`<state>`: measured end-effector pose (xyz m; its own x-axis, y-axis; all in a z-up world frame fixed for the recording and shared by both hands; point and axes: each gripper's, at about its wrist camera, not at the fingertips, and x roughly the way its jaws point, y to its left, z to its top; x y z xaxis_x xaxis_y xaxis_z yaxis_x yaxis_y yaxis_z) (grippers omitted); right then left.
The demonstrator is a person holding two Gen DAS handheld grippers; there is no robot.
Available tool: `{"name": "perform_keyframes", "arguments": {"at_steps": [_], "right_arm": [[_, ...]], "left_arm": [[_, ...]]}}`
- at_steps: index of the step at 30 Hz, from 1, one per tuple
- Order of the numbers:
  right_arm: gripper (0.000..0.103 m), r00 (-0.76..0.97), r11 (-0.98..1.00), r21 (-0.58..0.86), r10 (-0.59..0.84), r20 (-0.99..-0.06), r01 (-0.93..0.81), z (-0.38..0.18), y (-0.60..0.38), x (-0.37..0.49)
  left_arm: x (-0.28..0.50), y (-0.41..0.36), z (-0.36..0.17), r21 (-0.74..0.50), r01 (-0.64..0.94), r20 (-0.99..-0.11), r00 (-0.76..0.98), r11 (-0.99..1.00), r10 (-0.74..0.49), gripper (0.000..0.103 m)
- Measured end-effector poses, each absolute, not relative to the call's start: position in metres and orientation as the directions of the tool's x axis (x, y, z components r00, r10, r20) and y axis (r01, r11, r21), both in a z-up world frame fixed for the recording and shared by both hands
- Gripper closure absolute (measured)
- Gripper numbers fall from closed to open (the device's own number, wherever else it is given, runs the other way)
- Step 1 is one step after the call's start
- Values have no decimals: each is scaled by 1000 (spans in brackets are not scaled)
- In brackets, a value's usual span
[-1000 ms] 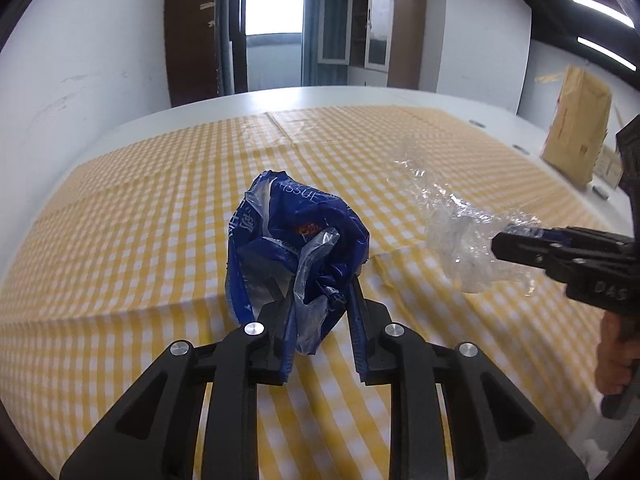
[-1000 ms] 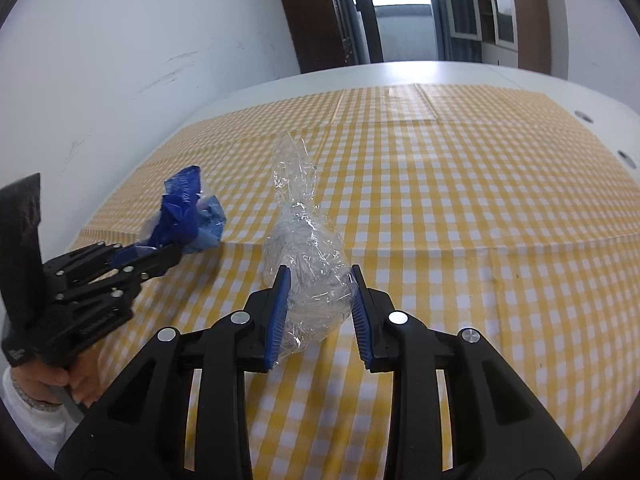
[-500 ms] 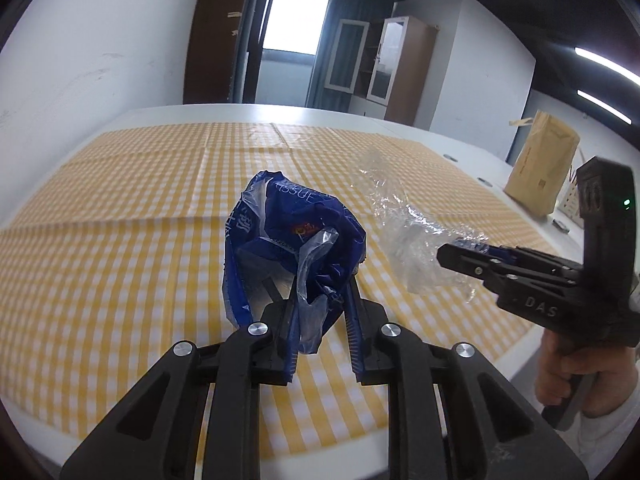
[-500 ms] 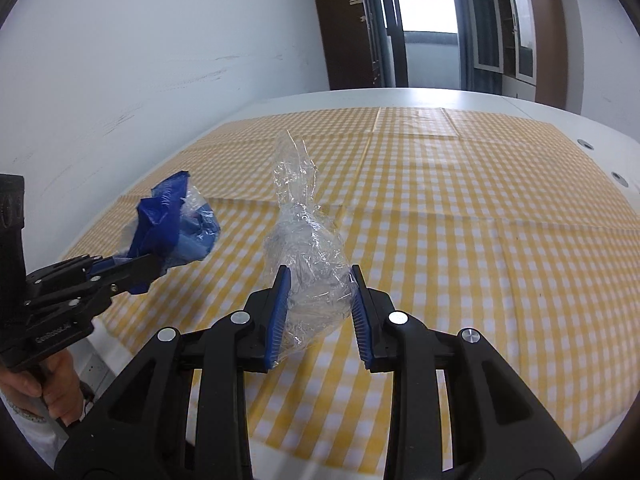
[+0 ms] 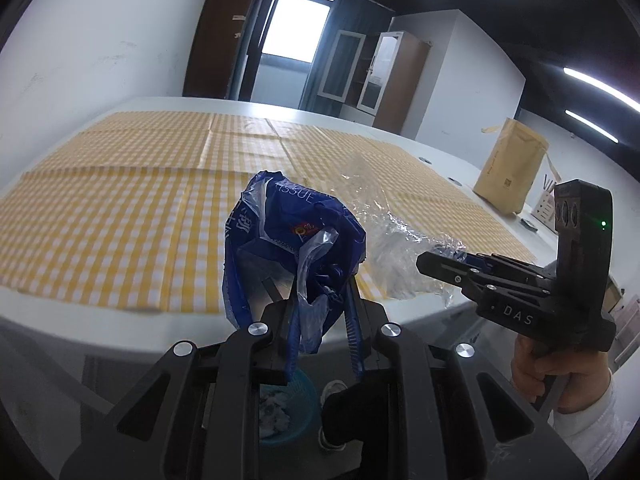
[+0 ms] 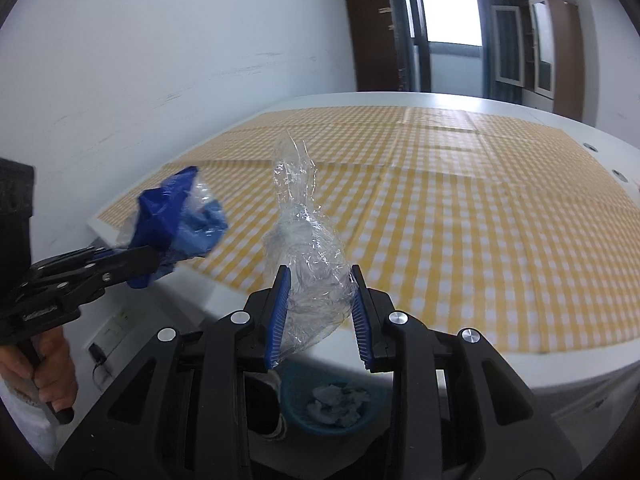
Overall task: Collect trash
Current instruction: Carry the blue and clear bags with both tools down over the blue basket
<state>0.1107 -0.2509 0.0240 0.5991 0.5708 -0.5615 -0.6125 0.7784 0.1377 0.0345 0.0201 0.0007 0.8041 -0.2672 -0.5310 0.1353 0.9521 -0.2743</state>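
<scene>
Fingers (image 5: 352, 312) of the left gripper (image 5: 322, 320) stand narrow, pinched on a crumpled blue plastic wrapper (image 5: 288, 240) with white lettering, which bunches up above the pads and hangs a little below them. On the right gripper (image 6: 318, 312) the blue-ribbed pads (image 6: 278, 316) are set somewhat wider and clamp a crinkled clear plastic bag (image 6: 308, 248) that stands up in a twisted peak.

Each camera catches the other tool from the side. From the left wrist, the right gripper (image 5: 448, 268) reaches in from the right with the clear plastic bag (image 5: 396, 256) at its tip, a hand (image 5: 548, 376) in a white sleeve (image 5: 592, 424) wrapped around its handle; only this view shows the brown paper bag (image 5: 508, 172) standing at the far right of the table (image 5: 168, 324). From the right wrist, the left gripper (image 6: 148, 260) comes in from the left, gripping the blue plastic wrapper (image 6: 172, 216), its hand (image 6: 52, 372) low at the left edge.

Both tools point forward and down from beyond the near edge of the table, whose yellow checked cloth (image 6: 460, 216) spreads away behind the trash. Below, on the floor between each pair of fingers, sits a blue basket (image 6: 332, 404) holding crumpled paper; the left wrist view shows the blue basket (image 5: 288, 404) partly hidden, with a shoe (image 5: 332, 392) just beside it.
</scene>
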Motion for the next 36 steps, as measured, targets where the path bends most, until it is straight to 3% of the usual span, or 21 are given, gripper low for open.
{"name": "perform_keyframes", "arguments": {"at_steps": [18,36], "right_arm": [[75,536,751,129,569,-623,-648,-20,-279,10],[75,390,791,153,447,-805,-592,-139,-258,54]], "left_arm": [[-45,7,-58,-314,184,-597,724,932,-344,84],[-14,18,-160,-347,66,-756,571,935,-321,84]]}}
